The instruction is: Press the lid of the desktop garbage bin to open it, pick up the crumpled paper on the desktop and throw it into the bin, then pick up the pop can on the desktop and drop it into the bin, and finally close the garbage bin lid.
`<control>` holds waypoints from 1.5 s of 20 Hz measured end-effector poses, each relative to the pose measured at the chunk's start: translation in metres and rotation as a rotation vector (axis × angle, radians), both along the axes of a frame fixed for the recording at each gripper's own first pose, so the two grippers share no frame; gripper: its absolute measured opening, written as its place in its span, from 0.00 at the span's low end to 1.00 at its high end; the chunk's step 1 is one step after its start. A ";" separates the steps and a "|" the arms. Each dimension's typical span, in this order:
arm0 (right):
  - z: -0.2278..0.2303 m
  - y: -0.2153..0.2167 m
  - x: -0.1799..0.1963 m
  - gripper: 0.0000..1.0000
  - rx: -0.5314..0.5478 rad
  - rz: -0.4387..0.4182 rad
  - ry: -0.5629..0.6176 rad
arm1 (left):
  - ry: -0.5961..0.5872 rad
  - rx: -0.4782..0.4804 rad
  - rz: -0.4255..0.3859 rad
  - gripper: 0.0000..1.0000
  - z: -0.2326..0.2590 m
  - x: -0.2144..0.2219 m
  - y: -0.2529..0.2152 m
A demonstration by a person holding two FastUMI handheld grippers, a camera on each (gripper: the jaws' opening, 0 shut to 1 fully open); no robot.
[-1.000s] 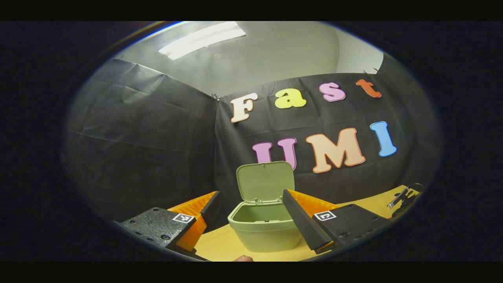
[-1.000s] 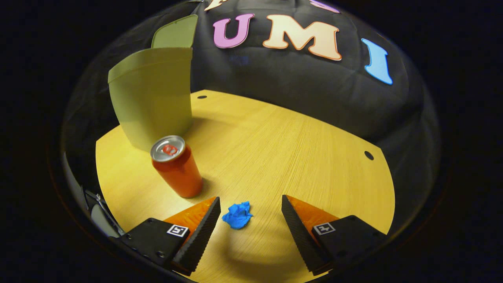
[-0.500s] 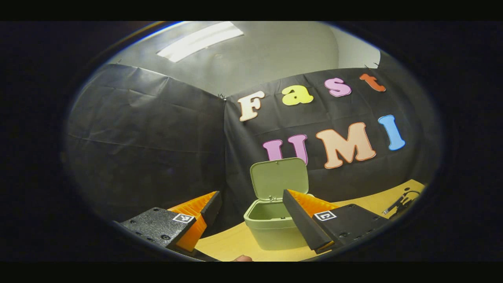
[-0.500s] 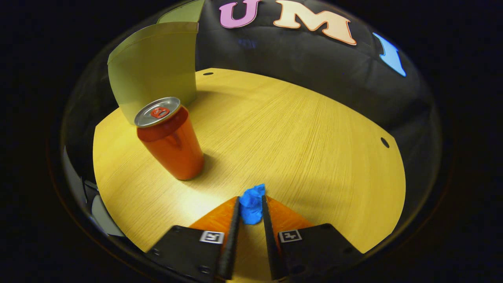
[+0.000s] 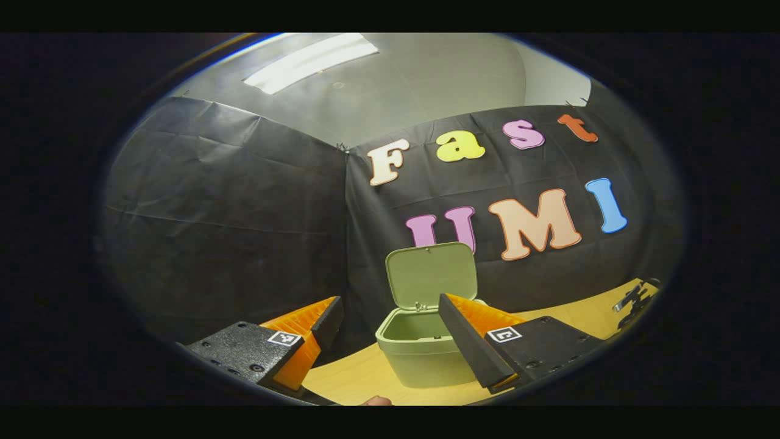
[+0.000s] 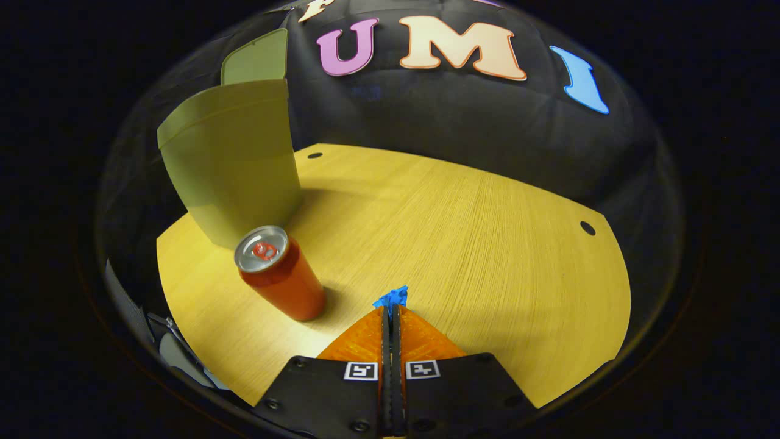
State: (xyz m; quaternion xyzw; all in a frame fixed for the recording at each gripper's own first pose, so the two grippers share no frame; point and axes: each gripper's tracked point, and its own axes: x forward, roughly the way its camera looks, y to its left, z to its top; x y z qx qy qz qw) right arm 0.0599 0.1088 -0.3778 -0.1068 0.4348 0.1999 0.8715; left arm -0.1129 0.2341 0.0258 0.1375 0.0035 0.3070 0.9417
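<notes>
In the right gripper view my right gripper (image 6: 390,311) is shut on the blue crumpled paper (image 6: 393,297), which pokes out past the fingertips above the wooden desktop (image 6: 487,244). The red pop can (image 6: 281,274) stands upright just to its left. Behind the can is the green bin (image 6: 234,164), its lid (image 6: 256,58) raised. In the left gripper view my left gripper (image 5: 390,308) is open and holds nothing. The green bin (image 5: 417,353) stands between and beyond its fingers, with the lid (image 5: 431,274) swung up.
The black cloth wall closes the desk at the back and left. Small holes (image 6: 587,228) mark the desktop near its far edge. A dark metal object (image 5: 634,299) shows at the right edge of the left gripper view.
My right gripper closed fully on the blue paper and rose off the desktop with it, away from the can. The left gripper view barely shifted.
</notes>
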 end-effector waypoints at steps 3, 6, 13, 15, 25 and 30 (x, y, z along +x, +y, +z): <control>0.041 0.016 0.019 0.02 0.041 0.008 -0.082 | -0.001 -0.007 -0.011 0.99 -0.003 0.001 -0.001; 0.085 0.032 0.042 0.02 0.077 0.031 -0.187 | -0.003 -0.008 -0.016 0.95 -0.002 0.000 0.001; 0.186 0.108 0.068 0.02 0.184 0.133 -0.401 | -0.002 -0.034 -0.004 0.94 -0.009 -0.013 0.017; 0.206 0.130 0.071 0.02 0.216 0.164 -0.434 | 0.005 -0.045 0.003 0.95 -0.013 -0.017 0.024; 0.236 0.254 0.051 0.02 0.295 0.313 -0.476 | 0.058 -0.063 0.008 0.94 -0.035 -0.039 0.064; 0.218 0.293 0.045 0.02 0.299 0.334 -0.449 | 0.081 -0.098 -0.001 0.99 -0.048 -0.047 0.083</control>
